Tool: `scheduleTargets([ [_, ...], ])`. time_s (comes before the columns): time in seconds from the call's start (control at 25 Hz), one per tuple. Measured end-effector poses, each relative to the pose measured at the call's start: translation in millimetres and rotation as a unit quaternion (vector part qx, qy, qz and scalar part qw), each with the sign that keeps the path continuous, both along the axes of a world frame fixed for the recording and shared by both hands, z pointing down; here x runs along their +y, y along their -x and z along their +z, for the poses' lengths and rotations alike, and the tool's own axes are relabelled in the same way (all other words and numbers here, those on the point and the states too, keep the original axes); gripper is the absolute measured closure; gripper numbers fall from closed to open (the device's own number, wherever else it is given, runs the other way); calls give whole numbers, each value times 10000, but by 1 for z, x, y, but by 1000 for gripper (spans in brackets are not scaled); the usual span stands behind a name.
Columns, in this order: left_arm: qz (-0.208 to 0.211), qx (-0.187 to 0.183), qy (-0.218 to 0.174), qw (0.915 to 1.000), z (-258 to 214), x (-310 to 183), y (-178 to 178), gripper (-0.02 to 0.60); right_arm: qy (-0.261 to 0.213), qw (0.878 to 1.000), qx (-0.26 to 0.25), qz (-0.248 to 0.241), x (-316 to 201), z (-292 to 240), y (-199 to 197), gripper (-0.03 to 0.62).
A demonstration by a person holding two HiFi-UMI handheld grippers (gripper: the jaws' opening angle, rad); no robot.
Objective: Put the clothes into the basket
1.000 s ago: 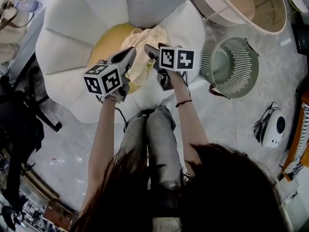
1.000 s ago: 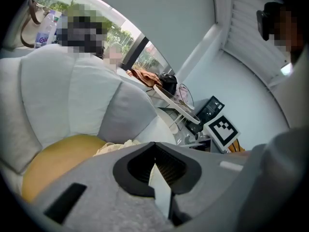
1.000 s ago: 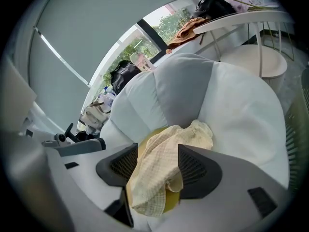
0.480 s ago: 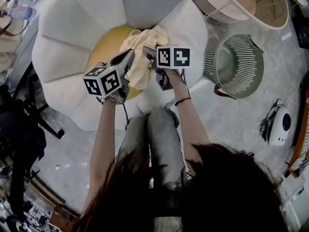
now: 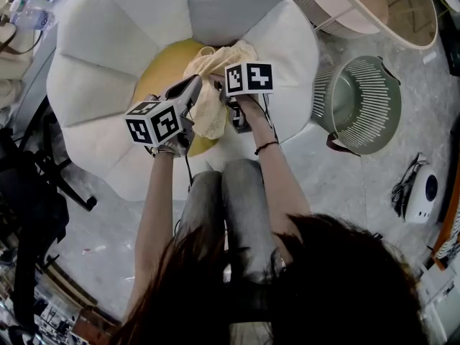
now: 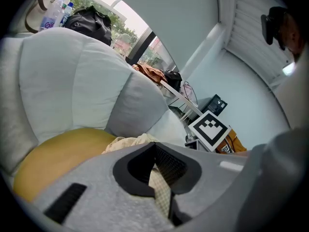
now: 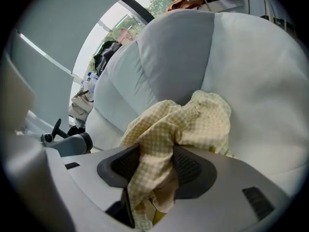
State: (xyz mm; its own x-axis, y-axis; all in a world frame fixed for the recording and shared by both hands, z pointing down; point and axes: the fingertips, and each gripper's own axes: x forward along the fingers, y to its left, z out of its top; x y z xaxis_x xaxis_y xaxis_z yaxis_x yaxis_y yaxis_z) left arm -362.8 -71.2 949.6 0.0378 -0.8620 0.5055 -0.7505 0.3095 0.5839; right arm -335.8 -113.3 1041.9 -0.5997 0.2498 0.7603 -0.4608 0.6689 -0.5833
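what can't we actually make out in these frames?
- Checked cloth: bunched up, so the garment type is unclear in every view.
- Left gripper view: the gripper's own body hides most of the cloth.
- Beige basket: cut off by the head view's top edge.
- Green basket: absent from both gripper views.

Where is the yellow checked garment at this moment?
Head view, upper centre: the yellow checked garment lies over the yellow cushion of the white chair, pinched by the left claw and right claw, left of the green basket.
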Motion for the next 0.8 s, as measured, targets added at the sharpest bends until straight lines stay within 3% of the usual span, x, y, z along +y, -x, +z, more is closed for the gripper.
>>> scheduleTargets([
  [0.32,-132,-66,-45,9999,15,3,11,571,-100,9984,399,-391,8,31,12,398],
  [0.64,-195,-47,-56,9998,19,7,6,571,-322,9967,464,-578,7,33,11,518],
  [0.8,-207,-53,-53,9998,10,8,1,571,-309,9979,257,-499,8,21,11,536],
])
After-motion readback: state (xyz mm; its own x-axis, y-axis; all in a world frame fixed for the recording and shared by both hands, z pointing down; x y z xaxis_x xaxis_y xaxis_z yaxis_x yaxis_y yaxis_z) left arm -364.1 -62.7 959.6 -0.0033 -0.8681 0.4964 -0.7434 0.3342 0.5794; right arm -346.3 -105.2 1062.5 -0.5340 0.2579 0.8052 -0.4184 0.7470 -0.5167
